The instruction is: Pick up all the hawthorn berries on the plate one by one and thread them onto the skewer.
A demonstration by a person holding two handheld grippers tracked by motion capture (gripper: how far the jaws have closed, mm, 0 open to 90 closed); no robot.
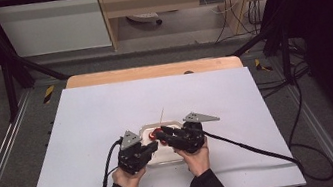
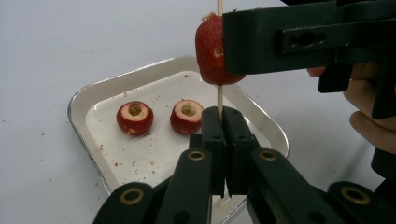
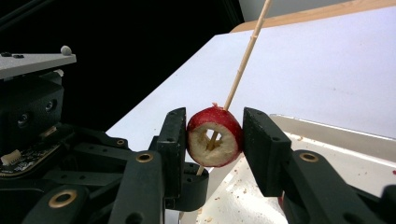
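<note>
Over the tray (image 2: 88, 100), left gripper (image 2: 223, 126) is clamped on the skewer (image 2: 219, 95) base, stick upright. Right gripper (image 3: 214, 135) pinches a cored fruit (image 3: 215, 136) threaded on it. Two more fruits (image 2: 135, 117) lie in the tray.

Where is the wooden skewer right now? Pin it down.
The wooden skewer stands upright above the tray, its lower end clamped in the left tool; the right tool holds a cored red fruit threaded on it.

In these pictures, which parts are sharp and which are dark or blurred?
High view: dim, soft, black edges, white table lit. Left gripper view: cored fruits on the tray sharp, left claw blurred. Right gripper view: skewered fruit sharp, left background black.
</note>
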